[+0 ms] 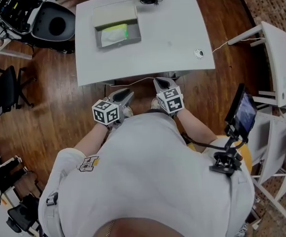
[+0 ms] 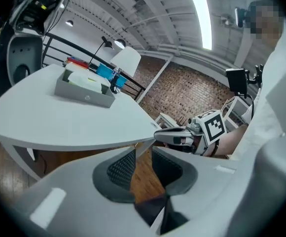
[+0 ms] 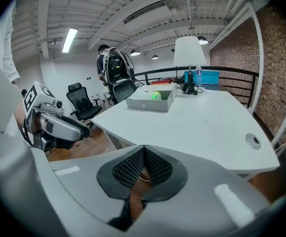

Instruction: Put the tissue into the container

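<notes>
One white table [image 1: 172, 43] carries one grey container [image 1: 117, 29]. Only the head view looks into it, and there the pale tissue [image 1: 112, 36] lies. Two grippers hang off the near edge: the left gripper [image 2: 143, 166] has its jaws spread and empty, the right gripper [image 3: 142, 168] has them pressed together on nothing.

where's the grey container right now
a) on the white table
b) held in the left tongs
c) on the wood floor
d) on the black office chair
A: the head view shows the grey container resting on the white table, toward its far left part.
</notes>
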`<control>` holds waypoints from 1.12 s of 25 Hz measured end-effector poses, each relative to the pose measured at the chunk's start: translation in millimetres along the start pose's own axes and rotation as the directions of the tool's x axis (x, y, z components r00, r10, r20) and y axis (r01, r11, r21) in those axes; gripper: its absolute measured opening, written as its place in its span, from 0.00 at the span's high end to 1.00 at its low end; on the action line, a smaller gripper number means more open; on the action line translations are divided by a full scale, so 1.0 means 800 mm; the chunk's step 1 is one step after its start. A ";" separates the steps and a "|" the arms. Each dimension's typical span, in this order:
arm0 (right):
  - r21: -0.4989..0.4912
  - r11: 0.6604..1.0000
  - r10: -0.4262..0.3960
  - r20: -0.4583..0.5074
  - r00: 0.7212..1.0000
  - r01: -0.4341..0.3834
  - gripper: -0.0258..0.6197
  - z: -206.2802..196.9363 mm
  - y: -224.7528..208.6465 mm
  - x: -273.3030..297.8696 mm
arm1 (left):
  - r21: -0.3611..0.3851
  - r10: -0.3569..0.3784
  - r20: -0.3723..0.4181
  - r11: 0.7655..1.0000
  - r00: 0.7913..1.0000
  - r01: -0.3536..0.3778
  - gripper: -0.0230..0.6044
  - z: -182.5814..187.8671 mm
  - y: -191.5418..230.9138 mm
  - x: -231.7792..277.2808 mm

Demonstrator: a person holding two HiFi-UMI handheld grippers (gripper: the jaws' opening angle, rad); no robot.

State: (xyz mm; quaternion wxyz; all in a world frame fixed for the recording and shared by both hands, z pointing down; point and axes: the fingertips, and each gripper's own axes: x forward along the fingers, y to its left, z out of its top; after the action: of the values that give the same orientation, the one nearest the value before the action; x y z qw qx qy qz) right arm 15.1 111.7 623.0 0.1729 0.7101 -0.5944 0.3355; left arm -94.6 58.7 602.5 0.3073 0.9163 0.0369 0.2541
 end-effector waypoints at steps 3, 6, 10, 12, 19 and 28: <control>-0.012 1.000 -0.012 -0.005 1.000 0.012 0.96 -0.005 0.010 -0.002 | 0.001 -0.008 -0.005 1.000 1.000 0.008 0.80 -0.008 -0.003 -0.011; -0.021 1.000 -0.018 0.001 1.000 0.018 0.96 -0.004 0.016 -0.004 | 0.002 -0.008 0.001 1.000 1.000 0.008 0.80 -0.012 -0.003 -0.018; -0.037 0.999 -0.026 0.001 1.000 0.026 0.96 -0.007 0.020 -0.005 | 0.003 -0.007 0.009 1.000 1.000 0.007 0.80 -0.015 -0.002 -0.022; -0.047 0.999 -0.026 0.001 1.000 0.026 0.96 -0.009 0.026 -0.004 | 0.002 -0.006 0.016 1.000 1.000 0.006 0.80 -0.017 0.000 -0.025; -0.060 0.998 -0.020 -0.003 1.000 0.020 0.96 -0.003 0.035 -0.005 | 0.005 -0.010 0.034 1.000 0.999 0.010 0.80 -0.011 -0.001 -0.026; -0.085 0.996 -0.006 -0.008 1.000 0.006 0.96 -0.001 0.056 -0.002 | -0.019 -0.006 0.058 1.000 0.998 0.007 0.80 -0.016 0.001 -0.041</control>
State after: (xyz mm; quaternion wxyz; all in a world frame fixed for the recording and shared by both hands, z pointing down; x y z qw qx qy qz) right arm -28.3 103.0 615.6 0.2064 0.7025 -0.6052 0.3123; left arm -129.1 57.5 597.0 0.3177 0.9202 0.0287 0.2270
